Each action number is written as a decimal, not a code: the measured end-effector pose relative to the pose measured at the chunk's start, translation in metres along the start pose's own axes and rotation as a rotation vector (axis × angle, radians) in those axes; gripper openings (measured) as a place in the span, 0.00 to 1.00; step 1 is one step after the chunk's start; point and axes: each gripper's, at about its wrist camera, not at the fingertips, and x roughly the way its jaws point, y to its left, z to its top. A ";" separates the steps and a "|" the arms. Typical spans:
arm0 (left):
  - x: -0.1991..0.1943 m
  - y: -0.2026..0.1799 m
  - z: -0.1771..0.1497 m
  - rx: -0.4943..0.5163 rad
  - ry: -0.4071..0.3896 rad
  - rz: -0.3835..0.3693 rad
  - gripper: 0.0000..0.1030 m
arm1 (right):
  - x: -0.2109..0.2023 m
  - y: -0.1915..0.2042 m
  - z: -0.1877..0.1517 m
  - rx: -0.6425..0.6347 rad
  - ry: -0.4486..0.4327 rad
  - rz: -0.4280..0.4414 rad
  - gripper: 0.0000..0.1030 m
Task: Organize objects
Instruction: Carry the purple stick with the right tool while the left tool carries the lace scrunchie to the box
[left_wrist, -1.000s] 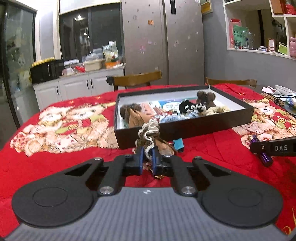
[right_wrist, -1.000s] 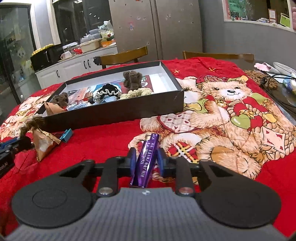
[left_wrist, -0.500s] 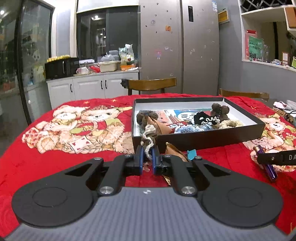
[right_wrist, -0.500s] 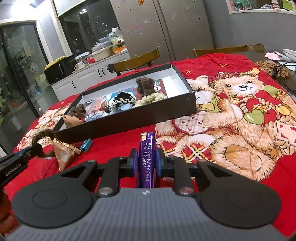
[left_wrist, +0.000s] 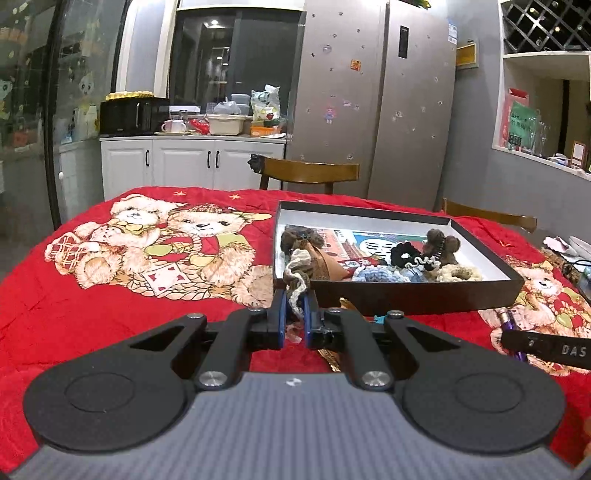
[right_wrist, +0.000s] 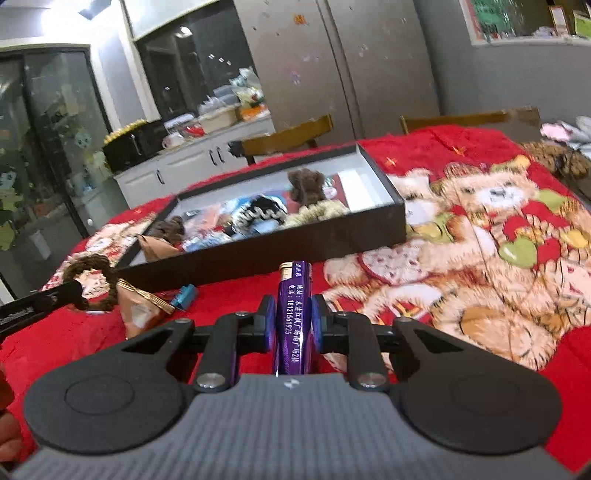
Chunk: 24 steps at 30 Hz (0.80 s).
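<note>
A black box (left_wrist: 424, 293) with a white inside lies on the red table cover and holds several knitted scrunchies and a brown paper cone. My left gripper (left_wrist: 294, 314) is shut on a brown-and-cream knitted scrunchie (left_wrist: 295, 271), held above the cover just before the box's near left corner. My right gripper (right_wrist: 293, 321) is shut on a purple lighter (right_wrist: 293, 306), lifted off the cover before the box (right_wrist: 332, 236). The left gripper and its scrunchie (right_wrist: 92, 280) show at the left of the right wrist view.
A brown paper cone (right_wrist: 138, 306) and a small blue clip (right_wrist: 184, 295) lie on the red bear-print cover (left_wrist: 110, 295) before the box. Wooden chairs (left_wrist: 308, 175) stand behind the table. Cables and small items lie at the far right edge (left_wrist: 576, 258).
Both grippers have risen from the cover with their objects. The left one has lifted the scrunchie towards the box's near left corner. The right one has raised the lighter and tipped it upright.
</note>
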 end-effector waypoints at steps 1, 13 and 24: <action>0.000 0.000 0.000 0.001 0.001 0.002 0.11 | -0.002 0.001 0.001 -0.006 -0.012 0.003 0.23; 0.006 0.006 0.000 -0.032 0.024 0.022 0.11 | -0.011 0.008 0.006 0.004 -0.038 0.074 0.23; -0.008 0.013 0.009 -0.078 -0.003 0.019 0.11 | -0.017 0.021 0.029 -0.008 -0.036 0.030 0.23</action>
